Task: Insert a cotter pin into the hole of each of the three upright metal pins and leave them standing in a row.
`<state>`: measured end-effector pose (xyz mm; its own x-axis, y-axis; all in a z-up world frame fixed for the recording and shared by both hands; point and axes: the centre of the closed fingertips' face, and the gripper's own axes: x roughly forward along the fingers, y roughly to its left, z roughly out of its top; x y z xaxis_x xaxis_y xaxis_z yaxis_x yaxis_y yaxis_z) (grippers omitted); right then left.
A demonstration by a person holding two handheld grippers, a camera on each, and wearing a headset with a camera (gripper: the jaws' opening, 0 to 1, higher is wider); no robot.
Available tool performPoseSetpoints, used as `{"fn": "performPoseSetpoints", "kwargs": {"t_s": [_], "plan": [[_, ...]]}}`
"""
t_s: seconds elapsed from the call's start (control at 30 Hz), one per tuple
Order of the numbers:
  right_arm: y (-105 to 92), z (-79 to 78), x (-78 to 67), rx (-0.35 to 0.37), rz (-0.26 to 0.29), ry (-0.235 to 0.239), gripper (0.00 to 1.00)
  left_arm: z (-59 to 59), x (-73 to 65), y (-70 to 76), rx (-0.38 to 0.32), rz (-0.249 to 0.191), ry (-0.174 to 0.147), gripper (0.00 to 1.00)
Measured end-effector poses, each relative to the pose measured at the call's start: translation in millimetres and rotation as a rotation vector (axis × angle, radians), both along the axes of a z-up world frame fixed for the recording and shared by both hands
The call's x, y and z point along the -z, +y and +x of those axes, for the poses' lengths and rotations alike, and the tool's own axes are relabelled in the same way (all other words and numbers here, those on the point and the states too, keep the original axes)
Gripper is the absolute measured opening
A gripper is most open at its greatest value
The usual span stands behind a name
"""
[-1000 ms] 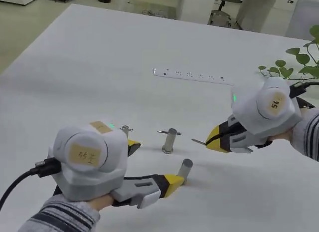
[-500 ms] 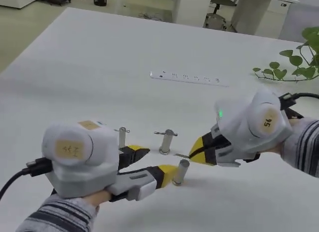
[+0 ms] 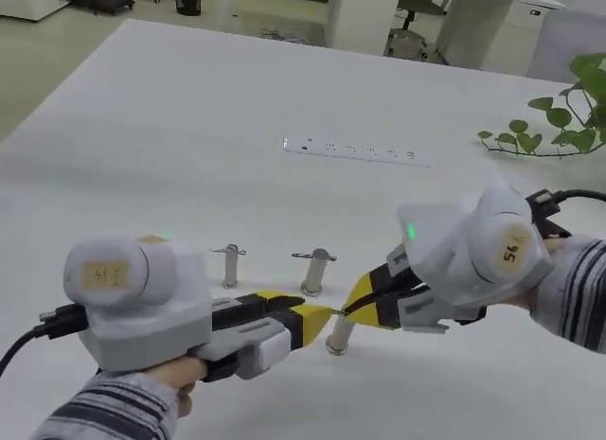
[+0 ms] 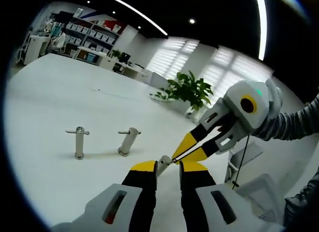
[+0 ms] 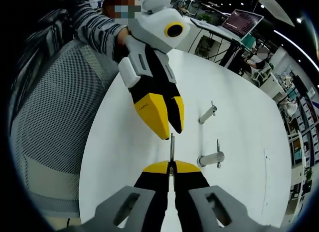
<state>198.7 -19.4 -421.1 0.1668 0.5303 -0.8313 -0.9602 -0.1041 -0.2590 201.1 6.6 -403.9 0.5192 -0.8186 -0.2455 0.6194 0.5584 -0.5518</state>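
A wide white bench point(image 3: 189, 99) carries everything. Far right on it trails a leafy plant point(image 3: 559, 118), and a white power strip point(image 3: 355, 149) lies flat across the far middle.

The left gripper point(image 3: 303, 309) reaches in from the near left, and the right gripper point(image 3: 358, 303) comes in from the right. Their yellow tips almost meet over the near pin point(image 3: 338, 336).

Three metal pins stand upright on the bench. The left pin point(image 3: 230, 267) and the middle pin point(image 3: 314, 272) are side by side, each with a thin crossbar through its top. The near pin stands closer to the person and a little right of the middle pin.

In the left gripper view, that gripper's jaws point(image 4: 168, 166) sit to either side of the near pin's head point(image 4: 163, 163). I cannot tell whether they clamp it.

In the right gripper view, the jaws are clenched on a cotter pin point(image 5: 172, 144). It sticks straight out of them toward the left gripper's yellow tips, its free end just short of them.
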Motion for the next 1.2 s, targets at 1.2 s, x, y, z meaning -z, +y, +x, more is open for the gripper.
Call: {"fn": "performPoseSetpoints", "kwargs": {"t_s": [1.2], "plan": [[14.7, -9.3, -7.0, 0.027, 0.055, 0.050, 0.01, -5.0, -8.7, -5.9, 0.032, -0.076, -0.025, 0.00]]}}
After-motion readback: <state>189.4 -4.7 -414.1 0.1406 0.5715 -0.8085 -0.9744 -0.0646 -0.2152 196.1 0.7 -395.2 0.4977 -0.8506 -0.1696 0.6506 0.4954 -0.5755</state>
